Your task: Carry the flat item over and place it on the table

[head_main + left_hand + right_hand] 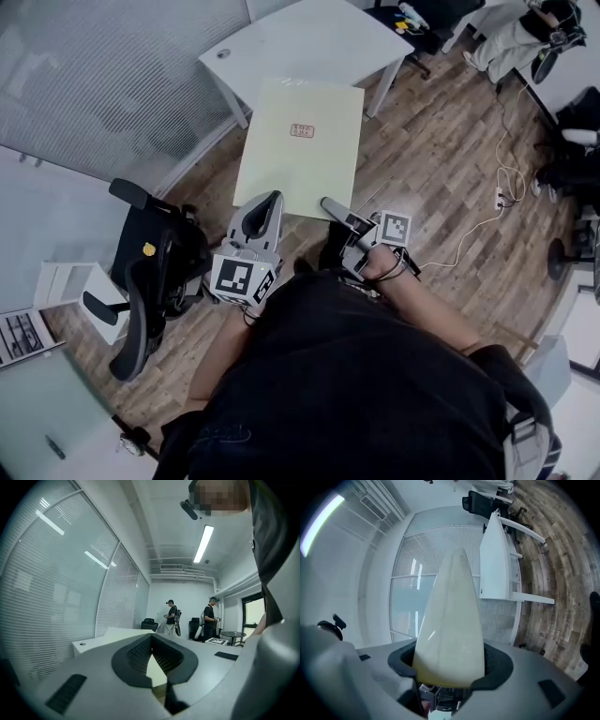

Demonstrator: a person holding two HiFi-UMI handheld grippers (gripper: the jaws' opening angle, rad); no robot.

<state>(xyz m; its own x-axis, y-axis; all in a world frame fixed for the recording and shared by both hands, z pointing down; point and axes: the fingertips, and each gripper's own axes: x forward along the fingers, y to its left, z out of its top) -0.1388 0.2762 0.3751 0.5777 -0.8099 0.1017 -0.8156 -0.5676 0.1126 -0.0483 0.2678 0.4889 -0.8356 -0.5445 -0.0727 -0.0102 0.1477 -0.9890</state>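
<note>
Nearest, the left gripper (266,208) has its jaws closed tight on the near edge of the pale yellow flat rectangular board (300,150). Just beside it, the right gripper (331,205) is turned on its side, its jaws standing wide with the same edge filling the gap between the pads. The board hangs level above the brown wood-plank floor (441,159). Beyond its far edge stands the white tabletop (300,47).
</note>
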